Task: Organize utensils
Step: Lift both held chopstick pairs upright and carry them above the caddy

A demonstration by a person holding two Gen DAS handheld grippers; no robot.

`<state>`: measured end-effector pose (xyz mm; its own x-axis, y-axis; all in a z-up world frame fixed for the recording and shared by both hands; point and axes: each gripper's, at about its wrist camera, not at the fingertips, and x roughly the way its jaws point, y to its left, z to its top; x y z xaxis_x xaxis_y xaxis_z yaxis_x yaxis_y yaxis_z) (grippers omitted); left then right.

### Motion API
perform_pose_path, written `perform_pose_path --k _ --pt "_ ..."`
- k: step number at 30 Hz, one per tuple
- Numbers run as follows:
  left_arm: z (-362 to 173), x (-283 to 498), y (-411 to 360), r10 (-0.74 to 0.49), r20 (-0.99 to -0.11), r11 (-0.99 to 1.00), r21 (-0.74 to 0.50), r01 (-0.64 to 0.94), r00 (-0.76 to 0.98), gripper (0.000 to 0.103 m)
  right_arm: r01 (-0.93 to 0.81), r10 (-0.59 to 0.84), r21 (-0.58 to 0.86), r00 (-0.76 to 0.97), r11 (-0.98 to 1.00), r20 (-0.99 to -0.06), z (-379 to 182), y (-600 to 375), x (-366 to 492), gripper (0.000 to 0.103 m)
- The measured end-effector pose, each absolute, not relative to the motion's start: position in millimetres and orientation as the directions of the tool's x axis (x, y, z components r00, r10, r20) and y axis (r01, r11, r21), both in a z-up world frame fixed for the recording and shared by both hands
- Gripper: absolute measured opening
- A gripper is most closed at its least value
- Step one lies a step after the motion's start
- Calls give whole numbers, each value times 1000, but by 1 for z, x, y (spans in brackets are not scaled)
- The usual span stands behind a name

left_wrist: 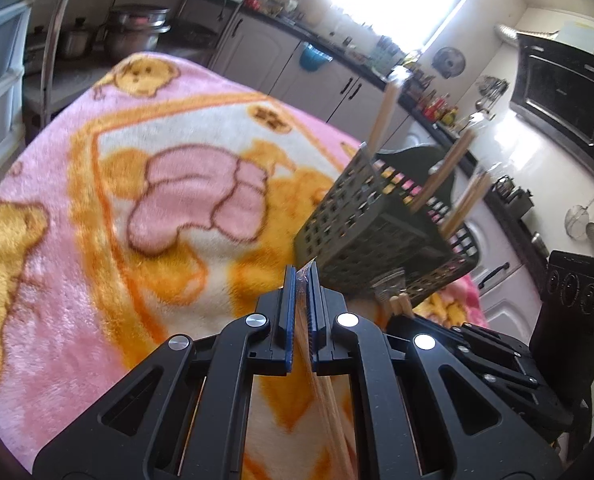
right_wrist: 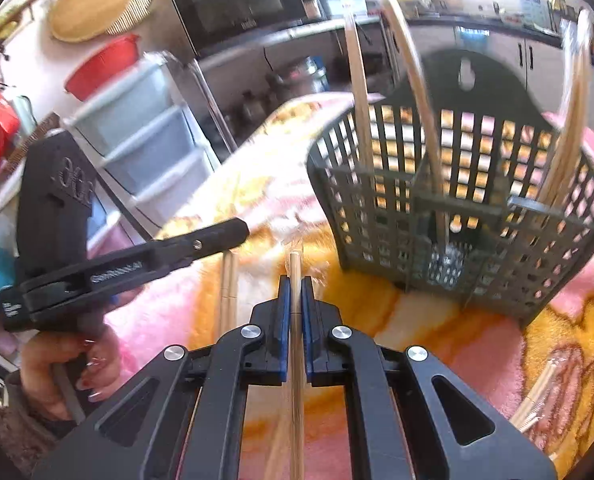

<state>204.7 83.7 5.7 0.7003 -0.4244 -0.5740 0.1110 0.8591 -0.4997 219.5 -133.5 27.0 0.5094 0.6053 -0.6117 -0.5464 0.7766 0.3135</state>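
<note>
A dark green slotted utensil basket (left_wrist: 377, 236) (right_wrist: 457, 208) stands on a pink and orange blanket (left_wrist: 137, 200), with several pairs of wooden chopsticks (right_wrist: 429, 112) leaning upright in its compartments. My left gripper (left_wrist: 302, 276) is shut on a plastic-wrapped pair of chopsticks (left_wrist: 325, 396), just left of the basket. My right gripper (right_wrist: 295, 284) is shut on another wooden pair (right_wrist: 295, 268), in front of the basket. In the right wrist view, the left gripper (right_wrist: 233, 230) is at the left in a person's hand (right_wrist: 57, 364), its chopsticks (right_wrist: 229, 284) hanging below.
One more wrapped pair of chopsticks (right_wrist: 537, 404) lies on the blanket at the lower right. Kitchen cabinets (left_wrist: 329, 84), a microwave (right_wrist: 237, 4), plastic drawers (right_wrist: 145, 132) and pots (left_wrist: 133, 32) surround the table. A metal pole (left_wrist: 57, 40) rises beyond its far edge.
</note>
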Motion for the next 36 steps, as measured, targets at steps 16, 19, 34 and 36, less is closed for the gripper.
perform_pose_path --k 16,19,34,36 --pt "70 177 61 -488 -438 835 -487 257 755 2 -510 606 336 723 792 -332 87 -204 183 6" --pt "80 177 55 -498 -420 832 -478 282 759 2 -497 586 325 756 804 -293 95 -212 185 6" --pt "132 184 26 -544 -343 815 -432 386 766 2 -455 504 272 852 848 -144 126 -249 196 6" --pt "139 186 21 -550 -331 812 -425 400 767 2 -452 494 261 861 853 -125 128 -250 198 6"
